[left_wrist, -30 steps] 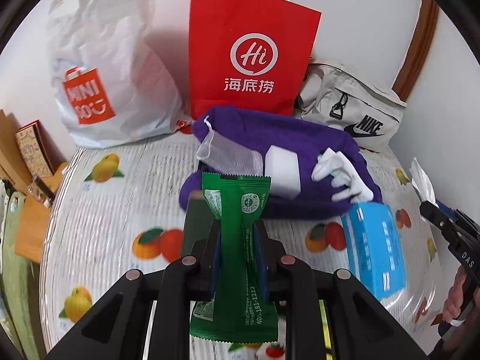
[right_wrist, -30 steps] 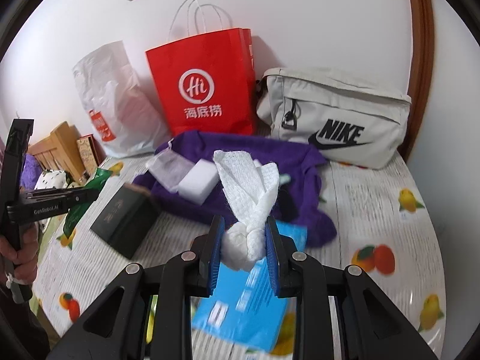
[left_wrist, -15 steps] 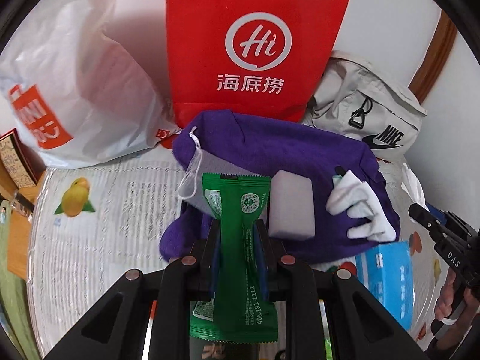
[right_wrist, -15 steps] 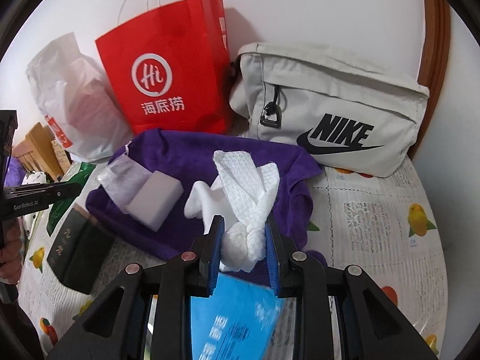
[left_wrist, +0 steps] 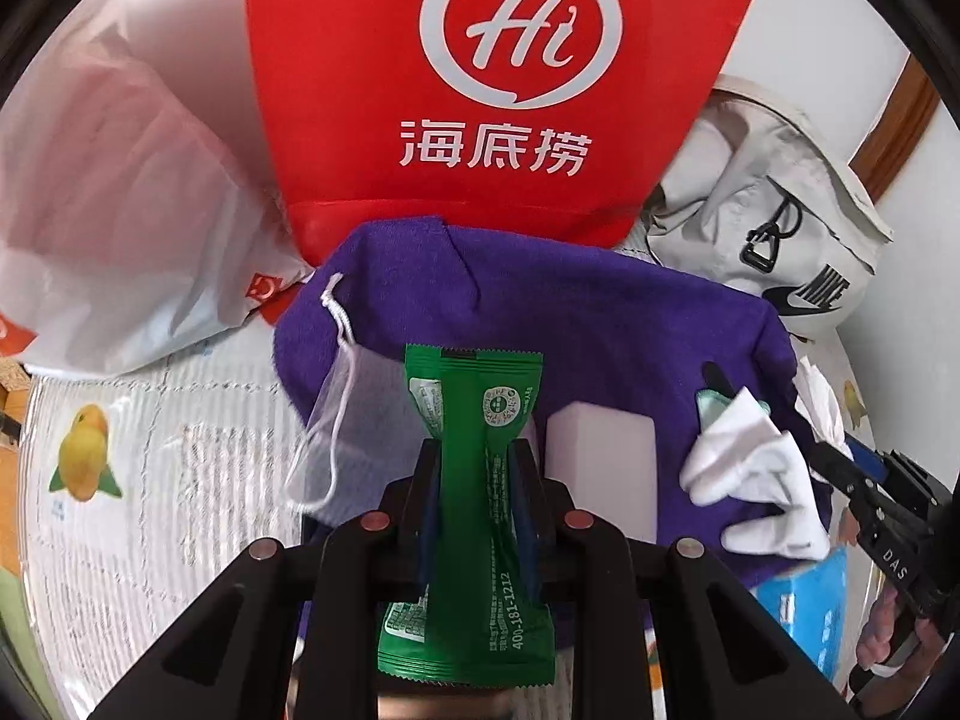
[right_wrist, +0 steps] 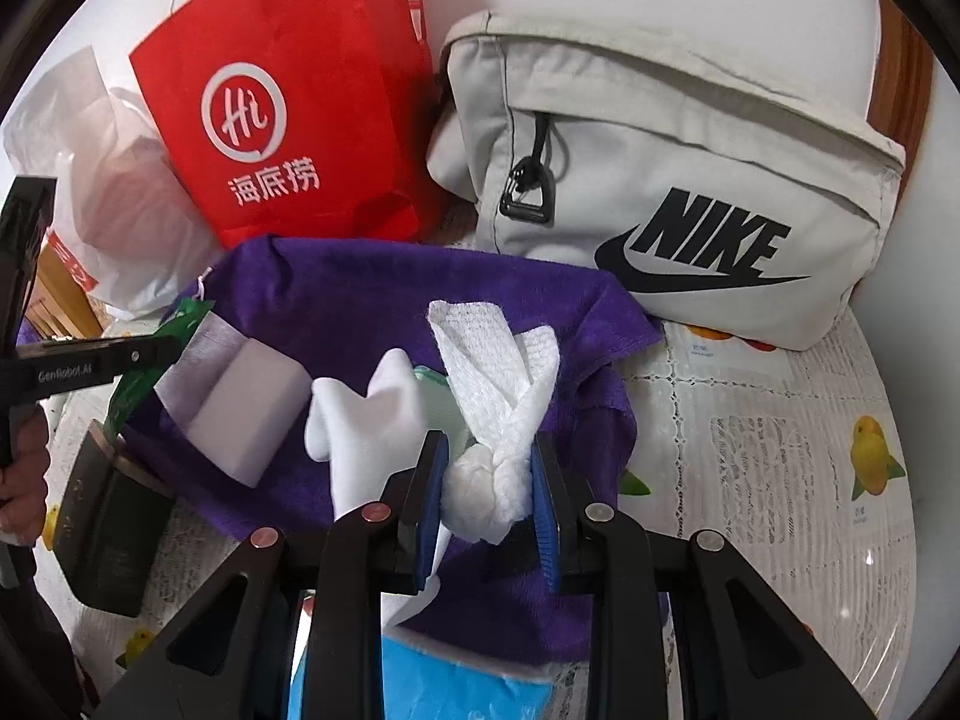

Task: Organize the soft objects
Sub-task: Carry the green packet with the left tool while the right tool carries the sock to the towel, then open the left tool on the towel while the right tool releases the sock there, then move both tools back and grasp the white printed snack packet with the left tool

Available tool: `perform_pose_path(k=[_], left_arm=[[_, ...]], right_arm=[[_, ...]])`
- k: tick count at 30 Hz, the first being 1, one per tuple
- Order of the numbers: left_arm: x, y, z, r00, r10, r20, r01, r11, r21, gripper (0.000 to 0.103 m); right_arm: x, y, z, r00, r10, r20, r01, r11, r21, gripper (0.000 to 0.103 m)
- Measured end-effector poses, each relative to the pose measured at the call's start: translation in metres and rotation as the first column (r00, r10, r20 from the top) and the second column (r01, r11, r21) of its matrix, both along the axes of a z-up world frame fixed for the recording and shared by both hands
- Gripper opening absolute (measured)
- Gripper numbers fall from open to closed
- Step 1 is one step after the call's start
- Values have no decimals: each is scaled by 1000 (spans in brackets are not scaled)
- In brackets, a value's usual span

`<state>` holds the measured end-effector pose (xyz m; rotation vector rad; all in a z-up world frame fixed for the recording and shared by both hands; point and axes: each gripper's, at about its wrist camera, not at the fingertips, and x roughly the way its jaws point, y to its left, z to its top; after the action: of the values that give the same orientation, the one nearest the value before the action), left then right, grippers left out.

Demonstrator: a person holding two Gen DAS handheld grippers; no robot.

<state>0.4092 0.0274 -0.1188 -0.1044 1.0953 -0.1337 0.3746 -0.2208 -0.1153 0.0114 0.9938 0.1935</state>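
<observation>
In the left wrist view, the left gripper (left_wrist: pixel 474 474) pinches a green snack packet (left_wrist: pixel 474 480) at its waist, and its fingers (left_wrist: pixel 425 480) have just been easing slightly apart with the packet between them, though the pads seem to press the foil. The packet hangs over the near edge of the purple towel (left_wrist: pixel 600 330), just left of the white sponge block (left_wrist: pixel 600 468) that lies on the towel. Its long axis runs along the line of the fingers, with the crimped top end pointing toward the red paper bag (left_wrist: pixel 480 90) behind the towel and the bottom seam toward the camera. To do this step well, I judge the packet should be lowered until it lies flat on the towel's bare patch, clear of the mesh drawstring pouch (left_wrist: pixel 348 432) to its left, before the grip opens fully. In the right wrist view, the right gripper (right_wrist: pixel 486 480) is clamped on the knot of a white knotted cloth (right_wrist: pixel 492 396), held above the towel's middle, just right of the white sock (right_wrist: pixel 366 420). The cloth's long axis also follows the fingers, with its loose tails pointing up and away toward the grey waist bag (right_wrist: pixel 660 168) at the towel's far right. It should be set down beside the sock rather than on it, I think, well short of the tabletop (right_wrist: pixel 780 450).
</observation>
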Motion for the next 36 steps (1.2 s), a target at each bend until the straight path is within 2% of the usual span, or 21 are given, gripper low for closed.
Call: perform_pose_path(k=[6, 11, 13, 15, 16, 17, 18, 20, 22, 27, 32, 36], left_arm=[[15, -7, -15, 1000, 5, -21, -4, 999, 48, 24], [22, -13, -19, 999, 4, -36, -3, 999, 53, 28], [23, -14, -20, 999, 6, -46, -3, 999, 45, 31], [23, -16, -19, 999, 3, -45, -1, 999, 33, 43], [22, -17, -16, 999, 4, -37, -2, 999, 34, 58], [21, -15, -13, 1000, 1, -26, 0, 999, 34, 69], [19, -16, -10, 1000, -4, -9, 4, 999, 37, 70], [17, -19, -2, 1000, -6, 10, 5, 998, 66, 70], [13, -20, 5, 999, 0, 32, -3, 996, 87, 70], [-2, -12, 28, 998, 9, 67, -14, 997, 72, 70], [-44, 1, 53, 990, -2, 138, -7, 998, 68, 70], [-79, 7, 65, 992, -18, 124, 15, 1000, 25, 70]], right_arm=[[9, -1, -15, 1000, 1, -28, -2, 1000, -5, 27], [15, 2, -24, 999, 12, -43, -13, 1000, -13, 29], [17, 1, -26, 999, 11, -45, -11, 1000, -2, 34], [16, 1, -26, 999, 6, -42, -6, 1000, 6, 52], [15, 1, -25, 999, 7, -34, -7, 1000, 7, 55], [13, 1, -23, 1000, 7, -28, -7, 1000, 6, 61], [12, 0, -21, 1000, 7, -25, -7, 1000, 4, 67], [8, -1, -18, 1000, 3, -15, -3, 1000, -2, 72], [5, 0, -14, 1000, 2, -11, -2, 1000, -4, 72], [-9, 3, 4, 1000, 8, 8, -8, 1000, 2, 72], [-36, 6, 30, 999, 7, 38, -8, 1000, 10, 72], [-70, 12, 51, 997, 14, 70, -14, 1000, 0, 72]])
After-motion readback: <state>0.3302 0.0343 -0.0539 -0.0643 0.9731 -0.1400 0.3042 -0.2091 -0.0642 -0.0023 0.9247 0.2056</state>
